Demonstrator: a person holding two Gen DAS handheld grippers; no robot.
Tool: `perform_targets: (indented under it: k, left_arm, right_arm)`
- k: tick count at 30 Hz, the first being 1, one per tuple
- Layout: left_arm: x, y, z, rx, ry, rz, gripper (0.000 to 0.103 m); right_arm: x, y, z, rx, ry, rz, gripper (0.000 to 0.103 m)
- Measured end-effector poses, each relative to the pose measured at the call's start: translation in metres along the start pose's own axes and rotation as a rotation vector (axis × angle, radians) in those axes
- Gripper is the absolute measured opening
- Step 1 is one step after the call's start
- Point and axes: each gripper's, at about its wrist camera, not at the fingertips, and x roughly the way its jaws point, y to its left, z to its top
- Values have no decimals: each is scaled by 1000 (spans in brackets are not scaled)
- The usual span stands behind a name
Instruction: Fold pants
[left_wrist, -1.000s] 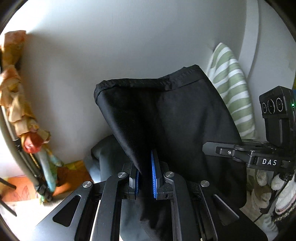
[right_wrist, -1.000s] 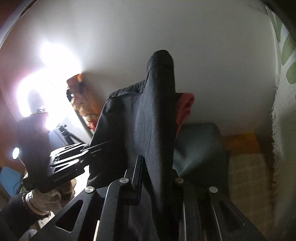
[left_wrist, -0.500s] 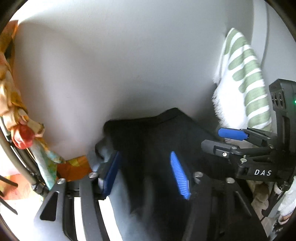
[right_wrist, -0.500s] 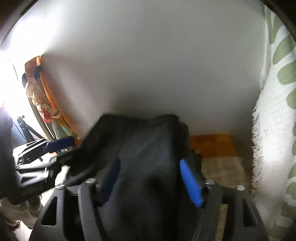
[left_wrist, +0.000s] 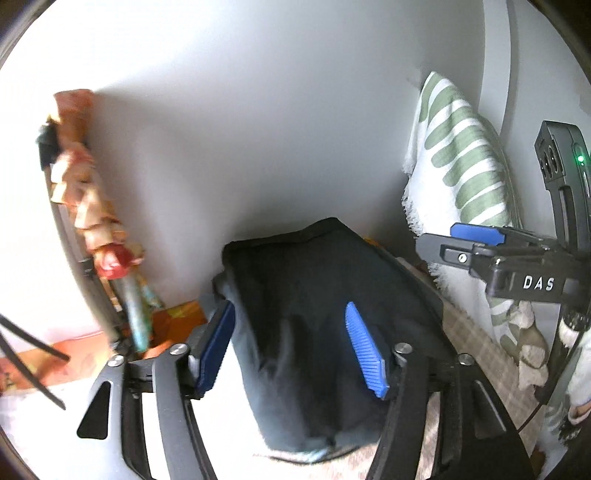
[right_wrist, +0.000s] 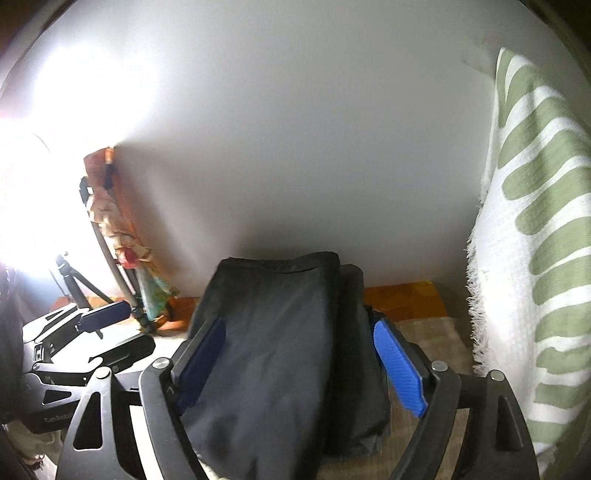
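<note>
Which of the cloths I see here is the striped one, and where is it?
The white towel with green stripes, hanging at the right against the wall. The folded black pants lie plain and dark between the open tongs.

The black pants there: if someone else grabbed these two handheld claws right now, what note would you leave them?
Left claw: jaws opening, pads clear of the cloth, nothing held.
Right claw: jaws opening too, nothing held.
The black pants lie in a folded bundle against the white wall, below both claws, with the green-striped towel hanging to the right.
Done: the pants are folded over and let go.
Left: check the bundle's edges; another fold or some smoothing may be needed, though I cannot tell from here.
</note>
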Motion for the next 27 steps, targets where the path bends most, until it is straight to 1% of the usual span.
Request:
perform_targets:
  k: [4,6,7,9,12,14,19,22,24,27]
  left_arm:
    - [-33,13,-8,-23,-3,-10,69]
    - [-53,19,-14,-20,-17,4,72]
    - [-62,23,-18,-17,-26,12,73]
    - [-80,29,-26,-13,-37,24,75]
    - [-103,36,-37,-20,-44,43,79]
    - [-119,38,-46,-22,-43,55,80]
    - [-151,35,-69,-15,-62,78,80]
    - [-170,35,-86,-30,-64,85,81]
    - [-184,37,-101,-64,-67,84,81]
    - [-200,37,-124,-82,-73,80,81]
  right_arm:
    - [-30,18,-6,-4,-24,7,94]
    - [-46,29,-13,-13,-36,11,101]
    - [-54,36,-16,-24,-41,10,103]
    - [-66,48,-23,-41,-44,14,103]
    - [-84,65,-38,-47,-52,31,103]
    - [-94,76,-49,-50,-55,42,103]
    - [-119,105,-77,-71,-67,34,103]
    - [-128,116,-94,-55,-62,52,103]
    - [-133,122,-105,-36,-61,63,103]
    - [-139,137,-124,-49,-56,52,103]
